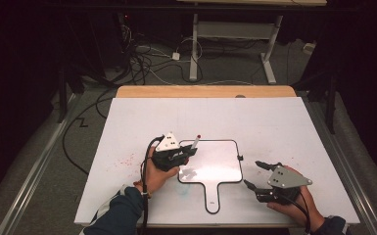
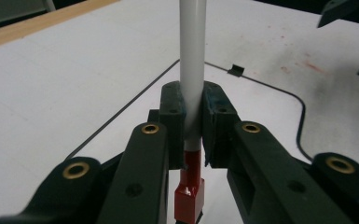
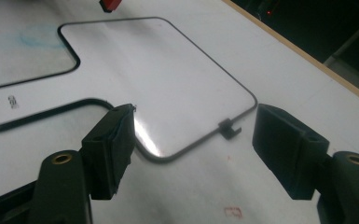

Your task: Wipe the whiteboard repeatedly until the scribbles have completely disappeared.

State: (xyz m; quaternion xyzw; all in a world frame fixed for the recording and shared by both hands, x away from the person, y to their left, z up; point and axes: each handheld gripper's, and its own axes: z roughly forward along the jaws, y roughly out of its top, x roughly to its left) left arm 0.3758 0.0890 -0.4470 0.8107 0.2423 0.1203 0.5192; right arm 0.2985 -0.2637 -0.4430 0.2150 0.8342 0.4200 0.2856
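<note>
Counter (image 1: 284, 127) was white w/ a wood strip along its far edge, faint red specks left of centre. On it lay a paddle-shaped whiteboard (image 1: 218, 169), black-rimmed, handle toward the person, flat so it could be written on. Left tongs (image 1: 188, 152) sat over the board's near-left corner, clamped on a marker (image 1: 195, 142) w/ its red end up and away, prob. angled that way to bring the other end to the board. Right tongs (image 1: 253, 174) rested on the counter just right of the board, spread wide, holding nothing; likely waiting or ready to steady the board. Left gripper view added what the high view didn't: pads (image 2: 214, 116) pinched the white barrel (image 2: 192, 60) just above a red cap/end. Right gripper view showed a small black clip (image 3: 228, 128) on the board's rim close up, btw. its jaws.
</note>
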